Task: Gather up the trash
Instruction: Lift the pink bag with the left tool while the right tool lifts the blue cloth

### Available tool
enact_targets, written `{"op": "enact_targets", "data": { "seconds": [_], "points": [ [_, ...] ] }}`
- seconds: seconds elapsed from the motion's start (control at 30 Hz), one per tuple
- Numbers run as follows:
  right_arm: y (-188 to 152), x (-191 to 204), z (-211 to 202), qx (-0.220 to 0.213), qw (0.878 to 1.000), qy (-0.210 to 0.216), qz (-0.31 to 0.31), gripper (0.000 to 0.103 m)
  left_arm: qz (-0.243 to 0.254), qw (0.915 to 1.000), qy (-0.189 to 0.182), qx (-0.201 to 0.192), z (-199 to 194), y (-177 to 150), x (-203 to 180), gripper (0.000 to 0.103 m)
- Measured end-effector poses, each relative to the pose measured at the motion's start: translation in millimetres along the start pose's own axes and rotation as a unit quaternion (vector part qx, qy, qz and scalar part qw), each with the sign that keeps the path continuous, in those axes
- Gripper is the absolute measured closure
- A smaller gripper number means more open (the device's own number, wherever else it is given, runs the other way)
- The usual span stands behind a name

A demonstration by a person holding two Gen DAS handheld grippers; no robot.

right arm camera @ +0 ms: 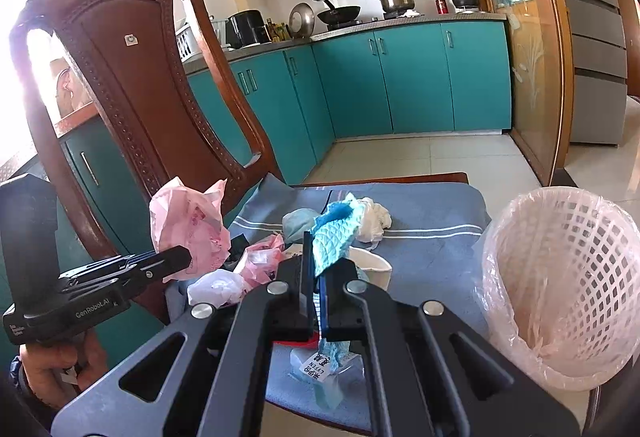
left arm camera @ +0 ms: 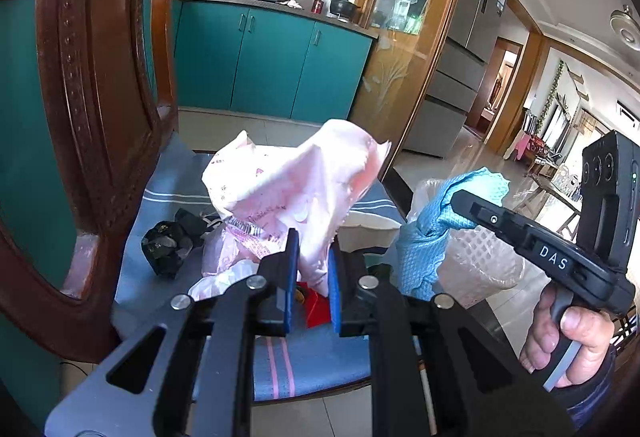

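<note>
**Both claws holding trash over the chair seat**

Left gripper (left arm camera: 314,273) is pinching the pink plastic bag (left arm camera: 296,181), lifting it above the seat cushion's (right arm camera: 432,233) back edge. Right gripper (right arm camera: 316,273) is clamping the blue cloth (right arm camera: 334,237) mid-cushion, with the lined basket (right arm camera: 560,277) sitting just off the cushion's right edge.

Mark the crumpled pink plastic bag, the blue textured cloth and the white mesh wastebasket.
Crumpled pink plastic bag (left arm camera: 292,181): left wrist view, middle of its raised body.
Blue textured cloth (right arm camera: 334,237): right wrist view, quilted fold above the jaws.
White mesh wastebasket (right arm camera: 580,237): right wrist view, inner lattice wall.
</note>
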State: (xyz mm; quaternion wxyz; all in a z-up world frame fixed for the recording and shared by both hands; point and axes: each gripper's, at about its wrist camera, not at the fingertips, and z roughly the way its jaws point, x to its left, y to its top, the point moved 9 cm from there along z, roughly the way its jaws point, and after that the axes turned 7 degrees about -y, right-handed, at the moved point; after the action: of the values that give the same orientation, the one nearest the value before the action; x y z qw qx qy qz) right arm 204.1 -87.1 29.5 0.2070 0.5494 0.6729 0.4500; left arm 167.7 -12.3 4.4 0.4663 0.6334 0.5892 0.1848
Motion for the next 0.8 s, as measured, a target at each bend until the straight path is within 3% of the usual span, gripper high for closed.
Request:
{"op": "enact_targets", "data": {
  "seconds": [0.57,0.67,0.8],
  "points": [
    [1,-11,0,-0.005,1.0,-0.011,0.004,0.1,-0.001,1.0,0.0,0.007,1,-3,2,0.088],
    [6,-20,-4,-0.017,1.0,-0.021,0.011,0.1,0.0,1.0,-0.001,0.006,1,-3,1,0.088],
    [23,-60,-23,-0.066,0.995,-0.065,0.038,0.1,0.003,1.0,-0.001,0.007,1,-3,-1,0.088]
  ]
}}
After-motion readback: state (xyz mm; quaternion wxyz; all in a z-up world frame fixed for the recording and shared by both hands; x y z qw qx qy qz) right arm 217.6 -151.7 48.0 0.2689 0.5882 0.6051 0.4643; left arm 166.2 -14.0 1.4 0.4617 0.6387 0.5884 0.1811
